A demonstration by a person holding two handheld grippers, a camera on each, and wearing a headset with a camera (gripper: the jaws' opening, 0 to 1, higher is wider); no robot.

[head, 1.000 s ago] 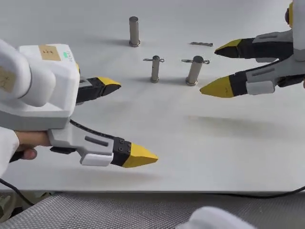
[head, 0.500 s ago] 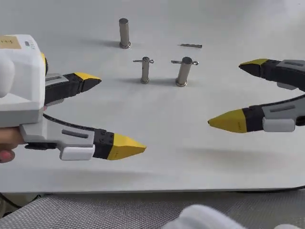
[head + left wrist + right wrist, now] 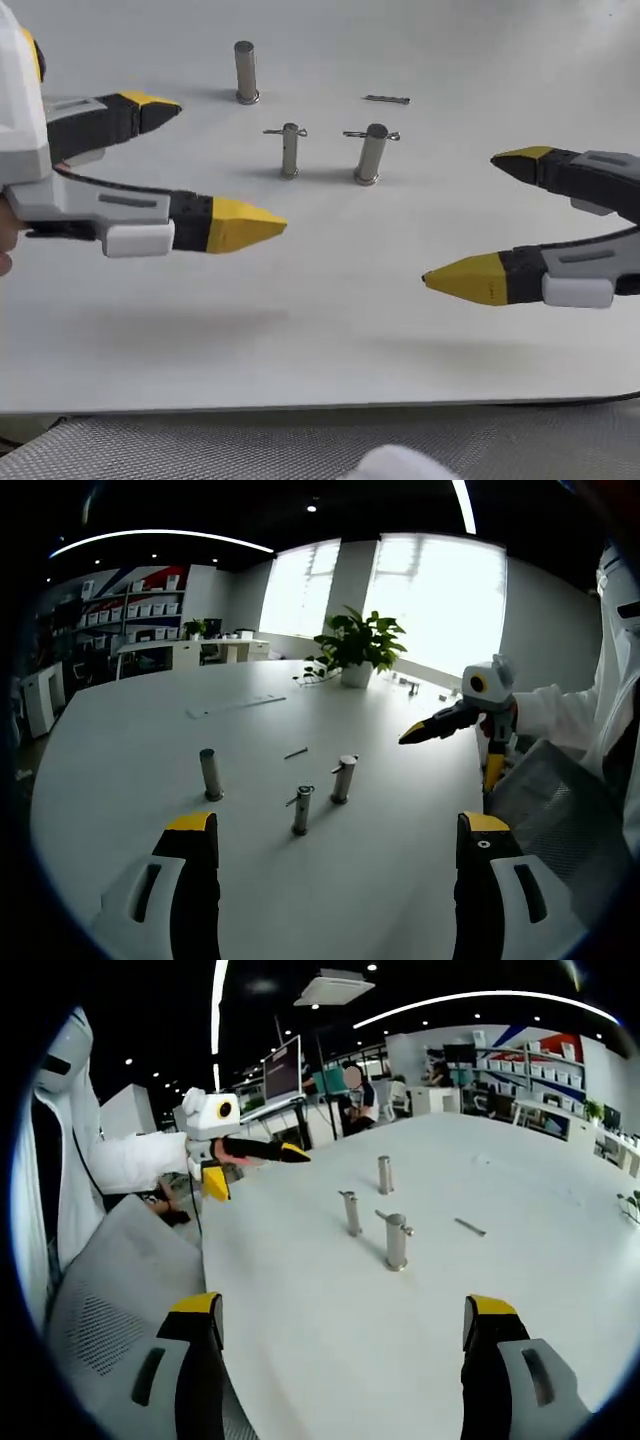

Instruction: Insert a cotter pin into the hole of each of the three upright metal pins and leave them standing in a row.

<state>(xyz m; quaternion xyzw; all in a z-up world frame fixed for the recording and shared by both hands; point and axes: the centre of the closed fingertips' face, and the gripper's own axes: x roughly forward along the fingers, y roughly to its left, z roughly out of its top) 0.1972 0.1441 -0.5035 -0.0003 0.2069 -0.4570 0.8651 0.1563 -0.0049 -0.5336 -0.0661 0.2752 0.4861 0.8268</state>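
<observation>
Left tool (image 3: 215,165): hangs over the near left part of the counter (image 3: 320,330), jaws spread wide, yellow tips well apart. Grips nothing, touches nothing. Points inward across the counter, well short of the pins. Seen from the right gripper view, sits in a hand at the end of a white sleeve, above the counter's edge.

Right tool (image 3: 462,220): hovers over the near right part of the counter, jaws likewise gaping and empty, tips aimed leftward. Stays off the surface, with a soft shadow beneath, and keeps well apart from the left tool.

Three metal pins, all upright on the counter beyond both tools, none touched by either. Back pin (image 3: 244,72): stands farthest away and to the left, bare at the top. Middle pin (image 3: 290,150): stands nearer, carries the first cotter pin (image 3: 272,131) crosswise near its top, ends sticking out on both sides. Right pin (image 3: 371,153): stands just beside the middle pin, carries the second cotter pin (image 3: 352,134) crosswise near its top in the same way.

Loose cotter pin (image 3: 387,99): lies flat on the counter, behind the right pin and off to the right of the back pin, apart from both.
</observation>
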